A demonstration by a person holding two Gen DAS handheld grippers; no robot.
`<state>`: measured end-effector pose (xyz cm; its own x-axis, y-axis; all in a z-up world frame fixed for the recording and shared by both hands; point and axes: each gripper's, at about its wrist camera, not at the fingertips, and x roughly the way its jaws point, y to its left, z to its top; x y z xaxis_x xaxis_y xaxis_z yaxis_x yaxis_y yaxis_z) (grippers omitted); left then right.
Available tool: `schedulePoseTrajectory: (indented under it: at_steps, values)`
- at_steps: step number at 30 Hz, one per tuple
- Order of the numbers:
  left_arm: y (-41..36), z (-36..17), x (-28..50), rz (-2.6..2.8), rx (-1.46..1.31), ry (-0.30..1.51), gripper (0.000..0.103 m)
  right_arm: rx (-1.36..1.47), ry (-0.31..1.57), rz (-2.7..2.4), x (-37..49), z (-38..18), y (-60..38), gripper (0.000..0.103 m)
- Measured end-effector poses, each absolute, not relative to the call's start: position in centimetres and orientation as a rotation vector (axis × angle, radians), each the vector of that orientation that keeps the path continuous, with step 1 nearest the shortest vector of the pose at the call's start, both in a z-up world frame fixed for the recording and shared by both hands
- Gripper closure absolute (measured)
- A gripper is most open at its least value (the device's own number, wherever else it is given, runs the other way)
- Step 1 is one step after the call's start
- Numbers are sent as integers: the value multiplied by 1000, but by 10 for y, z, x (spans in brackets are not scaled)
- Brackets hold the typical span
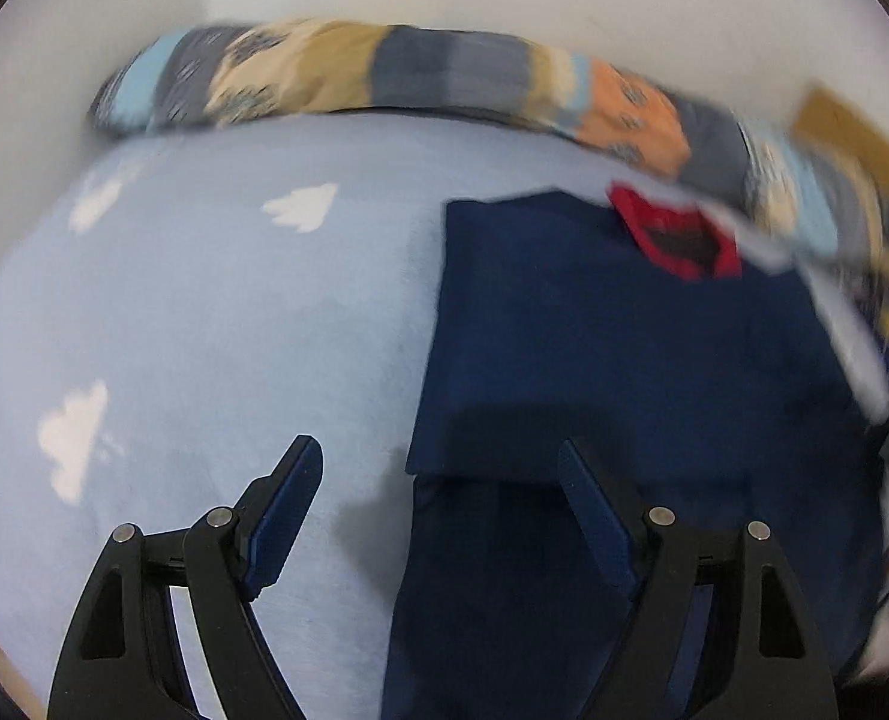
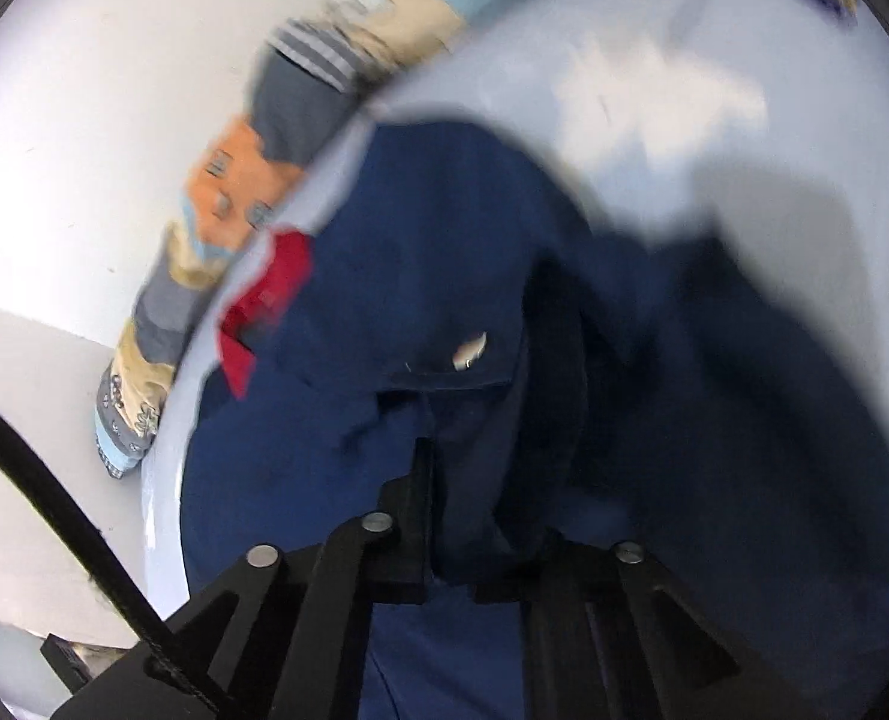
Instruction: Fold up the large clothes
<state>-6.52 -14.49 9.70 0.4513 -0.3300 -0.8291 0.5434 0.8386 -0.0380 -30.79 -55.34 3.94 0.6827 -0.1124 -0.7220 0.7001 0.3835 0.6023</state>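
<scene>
Mid-fold imo: navy shirt [image 1: 594, 348] w/ red collar [image 1: 678, 240] lies on the light-blue cloud sheet [image 1: 204, 312], left side already turned in, straight edge. Our right gripper [image 2: 474, 468] is pinching a bunched navy layer, fabric draped over the fingers. Left gripper [image 1: 438, 474] spread wide, holding nothing, hovering at the shirt's near edge. Next probably: carry the right side across, left pins the crease. No containers in view; patterned quilt [image 1: 384, 72] along the wall.

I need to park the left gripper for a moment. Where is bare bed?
Bare sheet lies left of the shirt, below the patterned blanket. The right side is crowded: shirt, and the right gripper gripping its fabric.
</scene>
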Motion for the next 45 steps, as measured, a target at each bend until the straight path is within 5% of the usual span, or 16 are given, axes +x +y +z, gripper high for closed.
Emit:
schedulePoseTrajectory:
  at_steps: [7,16,26,31,38,45]
  values:
    - [-158,79,-73,-598,302,997,23,703,515,-791,-333,121,-577,97]
    - [-174,51,-65,-380,511,958,23,726,745,-842,-343,67,-607,97]
    - [-206,102,-117,-684,460,801,23,763,401,-532,-341,150,-558,97]
    - [-227,71,-152,-909,643,844,23,726,286,-451,-351,187,-538,97]
    - [-289,31,-218,-900,887,652,23,743,185,-343,-368,214,-530,97]
    - [-282,73,-126,-569,575,629,23,751,163,-270,-381,225,-528,97]
